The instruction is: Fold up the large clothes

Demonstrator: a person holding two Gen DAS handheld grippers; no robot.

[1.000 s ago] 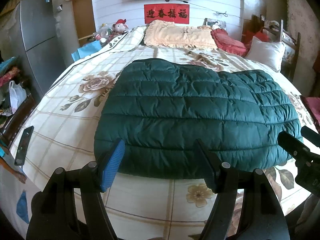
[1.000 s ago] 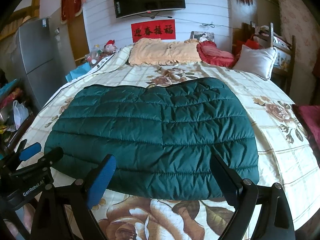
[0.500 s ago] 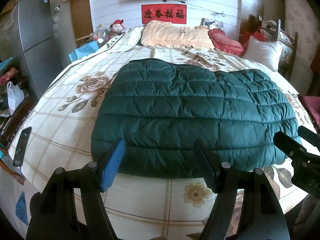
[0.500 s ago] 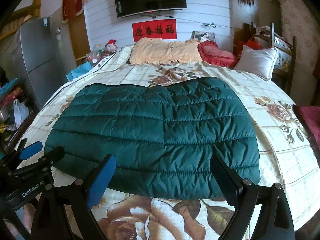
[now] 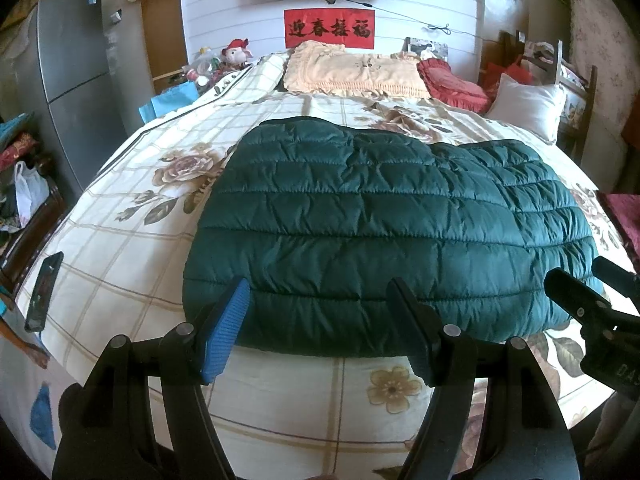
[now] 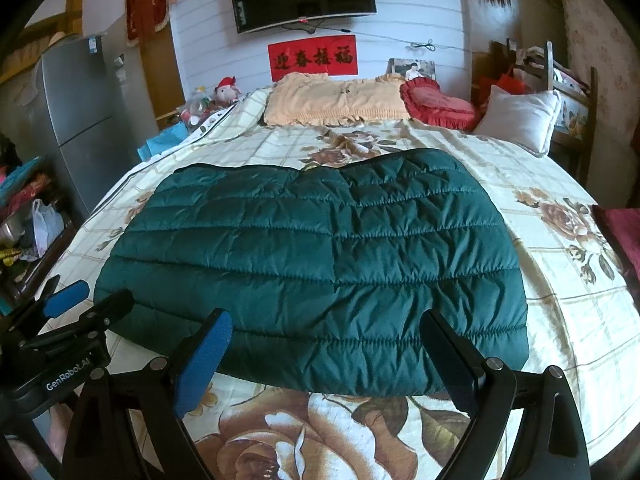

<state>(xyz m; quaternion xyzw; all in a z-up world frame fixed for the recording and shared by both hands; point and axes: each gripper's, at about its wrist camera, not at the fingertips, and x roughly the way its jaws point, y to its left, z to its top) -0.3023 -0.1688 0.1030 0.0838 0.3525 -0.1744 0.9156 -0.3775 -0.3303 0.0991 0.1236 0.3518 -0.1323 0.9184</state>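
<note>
A dark green quilted down jacket [image 5: 384, 232] lies flat, folded into a wide rectangle, on a floral bedspread [image 5: 120, 248]. It also shows in the right wrist view [image 6: 320, 272]. My left gripper [image 5: 316, 312] is open and empty, just in front of the jacket's near edge at its left part. My right gripper [image 6: 324, 344] is open and empty, just in front of the near edge at its right part. Each gripper shows at the edge of the other's view: the right one [image 5: 588, 300], the left one [image 6: 88, 300].
Pillows [image 5: 356, 72] lie at the bed's head under a red banner [image 5: 330, 28] and a TV. A phone [image 5: 44, 290] lies on the bed's left edge. A grey fridge [image 5: 72, 80] stands at the left. A white pillow [image 5: 528, 106] and a chair stand at the right.
Both grippers have drawn back and risen slightly from the jacket, so it sits a little farther off in both views. The jacket has not moved.
</note>
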